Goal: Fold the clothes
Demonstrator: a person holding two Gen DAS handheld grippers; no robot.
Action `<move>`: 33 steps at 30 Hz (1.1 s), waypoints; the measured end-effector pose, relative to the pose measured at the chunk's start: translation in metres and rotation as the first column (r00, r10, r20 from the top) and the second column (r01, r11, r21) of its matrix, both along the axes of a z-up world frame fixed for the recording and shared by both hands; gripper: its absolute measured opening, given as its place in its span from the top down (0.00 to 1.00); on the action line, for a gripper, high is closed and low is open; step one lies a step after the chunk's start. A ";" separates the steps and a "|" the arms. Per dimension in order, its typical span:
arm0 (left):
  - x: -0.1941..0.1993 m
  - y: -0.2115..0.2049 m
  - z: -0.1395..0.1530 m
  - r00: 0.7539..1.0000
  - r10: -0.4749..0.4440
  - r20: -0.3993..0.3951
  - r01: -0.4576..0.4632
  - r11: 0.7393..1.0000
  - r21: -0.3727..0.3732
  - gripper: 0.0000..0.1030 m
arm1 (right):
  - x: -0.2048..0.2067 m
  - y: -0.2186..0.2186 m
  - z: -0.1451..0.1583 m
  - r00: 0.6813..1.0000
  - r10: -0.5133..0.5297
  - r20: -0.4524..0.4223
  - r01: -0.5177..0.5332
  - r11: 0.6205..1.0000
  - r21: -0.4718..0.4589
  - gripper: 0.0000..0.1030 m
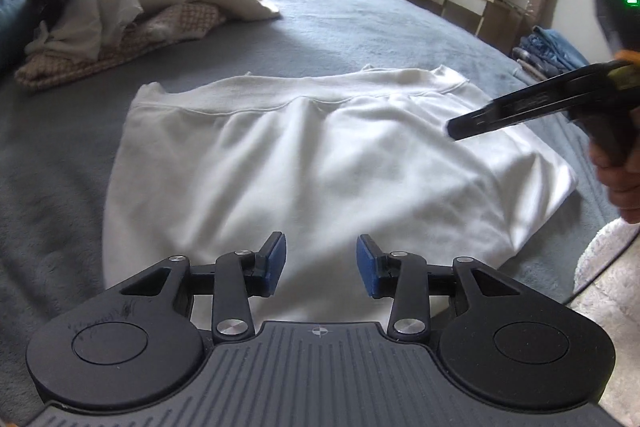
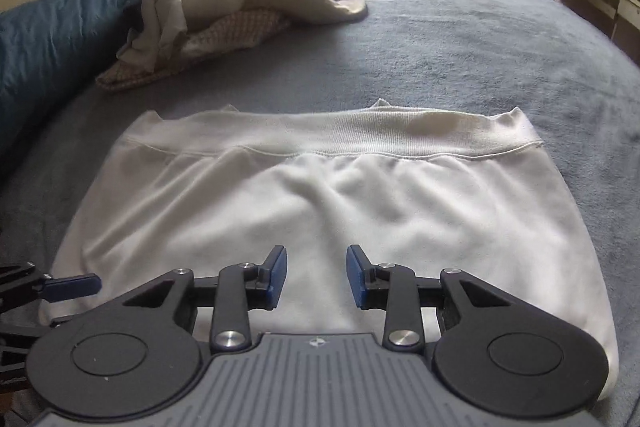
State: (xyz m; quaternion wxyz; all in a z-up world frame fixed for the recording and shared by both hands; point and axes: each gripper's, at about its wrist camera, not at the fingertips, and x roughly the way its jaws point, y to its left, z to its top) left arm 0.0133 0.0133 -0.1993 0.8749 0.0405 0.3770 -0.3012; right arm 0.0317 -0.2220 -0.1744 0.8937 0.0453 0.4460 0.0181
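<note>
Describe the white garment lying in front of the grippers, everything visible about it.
The white garment is a soft, fleecy-looking knit, apparently a sweatshirt folded into a rough rectangle. A ribbed band with a stitched seam runs along its far edge. It lies flat on the grey blanket, with mild wrinkles below the band. Both grippers hover over its near edge with open jaws; nothing grips it.

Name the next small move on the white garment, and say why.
Probably lower both grippers to its near edge and pinch a corner each. The white garment lies flat on the grey bed, ribbed hem at the far side. The left gripper and right gripper are open with nothing between the pads, above the cloth. A far fold seems next.
</note>
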 end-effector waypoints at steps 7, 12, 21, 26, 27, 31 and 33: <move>0.002 0.013 -0.005 1.000 0.010 -0.019 -0.010 1.000 -0.012 0.62 | -0.030 0.049 -0.013 0.962 0.273 0.000 -0.273 0.962 -0.015 0.73; 0.014 0.023 -0.006 0.998 0.057 -0.021 -0.057 0.998 -0.019 0.62 | 0.006 0.025 -0.001 0.986 0.146 0.077 -0.139 0.986 -0.092 0.73; 0.020 0.048 -0.008 0.985 0.167 -0.032 -0.169 0.984 -0.055 0.62 | -0.007 0.068 -0.018 0.914 0.396 0.088 -0.401 0.914 0.053 0.73; 0.020 0.055 -0.007 0.983 0.180 -0.027 -0.181 0.981 -0.064 0.62 | 0.031 0.028 -0.007 0.981 0.145 0.127 -0.148 0.989 0.011 0.73; 0.018 0.055 -0.006 0.983 0.179 -0.026 -0.181 0.981 -0.065 0.62 | 0.039 0.016 -0.012 0.991 0.086 0.102 -0.088 0.996 0.012 0.73; 0.017 0.058 -0.007 0.982 0.187 -0.027 -0.188 0.980 -0.065 0.62 | 0.040 0.013 -0.030 0.997 0.067 0.028 -0.067 0.998 -0.005 0.72; 0.019 0.059 -0.007 0.980 0.197 -0.024 -0.198 0.978 -0.070 0.62 | 0.019 0.037 -0.030 0.981 0.189 0.036 -0.189 0.982 -0.017 0.73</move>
